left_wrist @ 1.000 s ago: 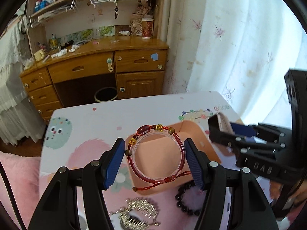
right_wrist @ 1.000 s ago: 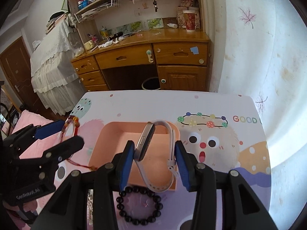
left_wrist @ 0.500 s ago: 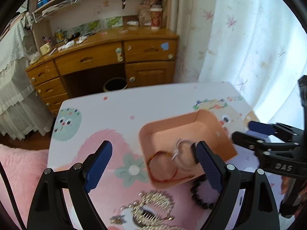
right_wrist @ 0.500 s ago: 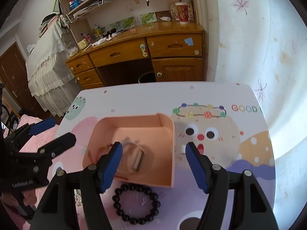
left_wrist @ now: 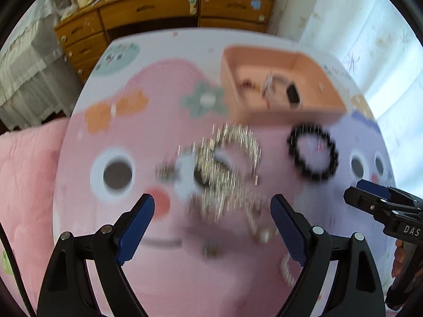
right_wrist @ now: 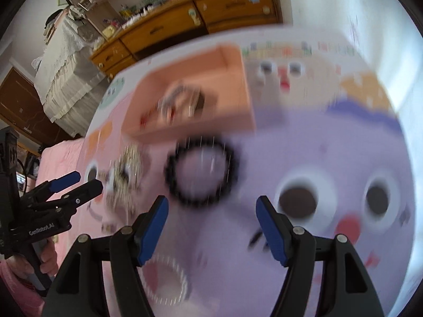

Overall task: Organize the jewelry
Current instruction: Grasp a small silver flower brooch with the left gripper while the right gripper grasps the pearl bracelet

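Jewelry on table [left_wrist: 79, 142]: silver pieces [left_wrist: 224, 163] at 12 o'clock of left gripper [left_wrist: 212, 220], black bead bracelet [right_wrist: 202, 170] at 12 o'clock of right gripper [right_wrist: 212, 218]. Fingers of both spread wide, empty, apparently lined up for pickups toward the peach tray [left_wrist: 288, 116], which holds a watch and red bracelet.

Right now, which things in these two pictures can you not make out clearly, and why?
- Silver pile, left wrist view: motion blur; separate pieces cannot be told.
- Items in the peach tray, both views: blurred and small.
- Clear beaded ring, right wrist view: partly hidden behind the right gripper.
- Black bead bracelet: bead detail smeared.
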Available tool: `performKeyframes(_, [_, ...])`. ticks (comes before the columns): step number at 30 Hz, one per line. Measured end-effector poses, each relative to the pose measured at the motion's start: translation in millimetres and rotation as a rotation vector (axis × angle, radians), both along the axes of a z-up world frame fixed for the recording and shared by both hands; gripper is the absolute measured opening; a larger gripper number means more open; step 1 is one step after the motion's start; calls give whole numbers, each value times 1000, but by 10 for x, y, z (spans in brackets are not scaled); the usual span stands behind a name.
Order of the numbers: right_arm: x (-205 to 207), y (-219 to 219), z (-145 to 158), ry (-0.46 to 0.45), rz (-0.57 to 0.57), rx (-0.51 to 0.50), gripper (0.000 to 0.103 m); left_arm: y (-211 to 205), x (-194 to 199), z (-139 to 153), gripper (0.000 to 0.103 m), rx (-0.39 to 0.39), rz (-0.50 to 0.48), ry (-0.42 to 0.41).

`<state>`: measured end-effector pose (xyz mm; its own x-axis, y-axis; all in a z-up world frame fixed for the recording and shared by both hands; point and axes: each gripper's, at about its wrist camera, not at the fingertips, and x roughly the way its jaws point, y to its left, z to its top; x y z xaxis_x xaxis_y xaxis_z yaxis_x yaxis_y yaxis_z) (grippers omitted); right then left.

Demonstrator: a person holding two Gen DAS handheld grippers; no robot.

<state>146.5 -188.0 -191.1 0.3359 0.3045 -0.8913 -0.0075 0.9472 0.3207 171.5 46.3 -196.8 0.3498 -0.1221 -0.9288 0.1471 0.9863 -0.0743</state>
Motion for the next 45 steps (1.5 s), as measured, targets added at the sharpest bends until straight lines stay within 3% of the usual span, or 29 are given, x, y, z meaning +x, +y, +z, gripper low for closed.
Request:
performKeyframes(5, [-400, 31, -121, 71, -27, 69, 69, 25, -376, -88, 88, 30, -10, 28])
performKeyframes(11, [-767, 188, -87, 63, -5, 51, 69, 29, -632, -96, 88, 58, -50, 4])
performKeyframes(16, [-965, 287, -62, 48, -26, 24, 68, -23, -664, -98, 88, 126, -148, -37])
performKeyframes(20, [-1039, 330, -150, 58, -58, 24, 48, -71, -666, -110, 88, 147, -259, -71])
performKeyframes(22, [-1077, 365, -144, 31, -93, 2, 44, -104, -668, -131, 87, 167, -324, -89])
performKeyframes(26, [-1088, 454, -164, 17, -137, -33, 30, -123, -621, -194, 71, 147, -411, -78])
performKeyframes(31, [-1028, 593, -163, -14, -189, -130, 25, -78, -546, -245, 61, 113, -485, -79])
performKeyframes(33, [-980, 673, -159, -15, -200, -188, 22, -65, -505, -264, 49, 100, -535, -81])
performKeyframes(37, [-886, 765, -166, -15, -248, -254, 7, -25, -432, -297, 37, 59, -597, -79])
performKeyframes(41, [-825, 779, -165, -15, -295, -243, 7, 15, -408, -313, 21, 17, -617, -83])
performKeyframes(45, [-800, 802, -158, -8, -323, -242, 7, 81, -391, -320, 21, -23, -625, -85])
